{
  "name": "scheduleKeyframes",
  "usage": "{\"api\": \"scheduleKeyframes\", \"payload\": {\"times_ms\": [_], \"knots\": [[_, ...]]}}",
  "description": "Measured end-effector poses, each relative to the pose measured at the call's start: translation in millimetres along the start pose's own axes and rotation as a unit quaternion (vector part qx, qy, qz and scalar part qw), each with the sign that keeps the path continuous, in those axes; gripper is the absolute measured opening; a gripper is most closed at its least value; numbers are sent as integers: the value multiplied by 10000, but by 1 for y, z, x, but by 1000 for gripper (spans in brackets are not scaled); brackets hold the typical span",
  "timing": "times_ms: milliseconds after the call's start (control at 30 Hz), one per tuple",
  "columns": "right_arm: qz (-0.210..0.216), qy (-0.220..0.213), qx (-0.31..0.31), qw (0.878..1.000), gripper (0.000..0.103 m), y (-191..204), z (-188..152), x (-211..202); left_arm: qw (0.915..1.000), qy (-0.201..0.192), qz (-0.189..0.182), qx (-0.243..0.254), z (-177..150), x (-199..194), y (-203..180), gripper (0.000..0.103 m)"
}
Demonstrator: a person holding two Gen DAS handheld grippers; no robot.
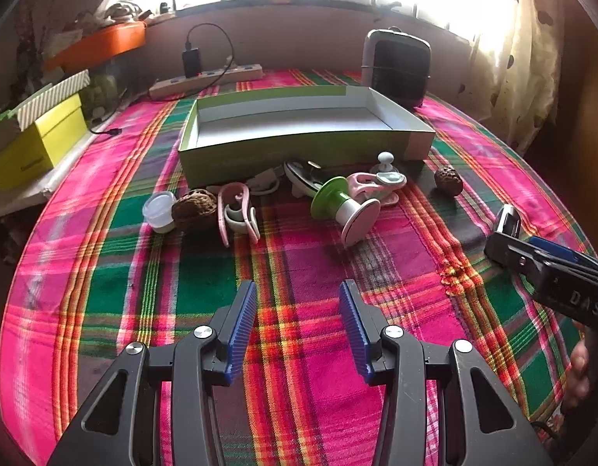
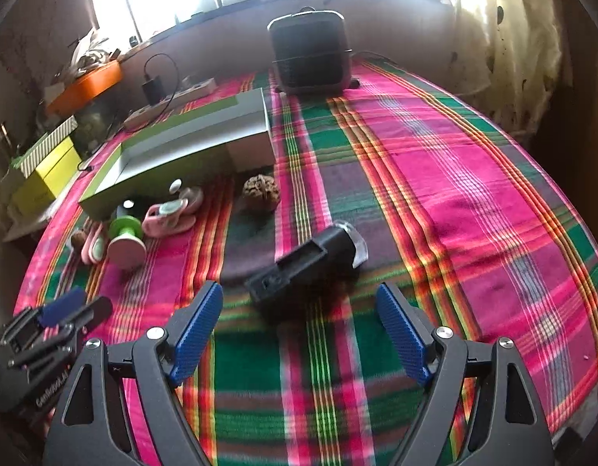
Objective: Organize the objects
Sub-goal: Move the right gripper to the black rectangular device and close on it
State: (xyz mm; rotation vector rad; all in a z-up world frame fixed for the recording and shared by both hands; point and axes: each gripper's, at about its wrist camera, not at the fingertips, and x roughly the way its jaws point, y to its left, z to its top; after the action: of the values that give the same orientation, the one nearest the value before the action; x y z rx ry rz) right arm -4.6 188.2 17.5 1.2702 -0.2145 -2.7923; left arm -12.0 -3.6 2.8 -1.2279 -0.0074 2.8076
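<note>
Ahead of your right tongs (image 2: 299,330), whose jaws stand wide apart and grip nothing, a black oblong gadget (image 2: 304,262) lies slantwise on the plaid cloth (image 2: 434,178) that covers the bench. One end carries a loose clear wrapper (image 2: 357,242). If you close on that end, you may pinch only the film and the body could slip out as you lift, so aim for the dark middle. Because it sits at an angle to your jaws, a straight approach may push it along the cloth rather than clamp it.

Your left tongs (image 1: 297,320) are also parted and empty, hanging over bare cloth, well short of the clutter. That clutter lies just in front of the shallow green box (image 1: 299,147), which has nothing in it: a green-and-white spool (image 1: 343,204), pink clips (image 1: 236,213), a small clear tub (image 1: 159,209) and a brown husk (image 1: 194,207) beside the tub. The spool looks ready to roll if nudged. The clips appear tangled together, so lifting one may drag its neighbours. The box wall is low and light, and a bump from the tongs could shove it toward the power strip (image 1: 205,77) behind.
</note>
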Motion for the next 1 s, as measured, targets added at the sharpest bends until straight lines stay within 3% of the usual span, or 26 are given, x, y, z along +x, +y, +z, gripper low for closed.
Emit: {"api": "scheduleKeyframes", "payload": {"times_ms": [200,367,700,1000], "knots": [[-75,26,55,10000,68,-3,12,9,9999,39,-131,-64,7,4,3,41],[-109,36,51,9999,57,-4,19,15,9987,96,-474,-130,14,7,4,41],[185,77,-372,9991,36,2,27,24,9982,97,-598,42,23,10,-3,42],[562,163,-913,9941,31,13,28,29,9980,-42,-605,151,42,14,-3,44]]}}
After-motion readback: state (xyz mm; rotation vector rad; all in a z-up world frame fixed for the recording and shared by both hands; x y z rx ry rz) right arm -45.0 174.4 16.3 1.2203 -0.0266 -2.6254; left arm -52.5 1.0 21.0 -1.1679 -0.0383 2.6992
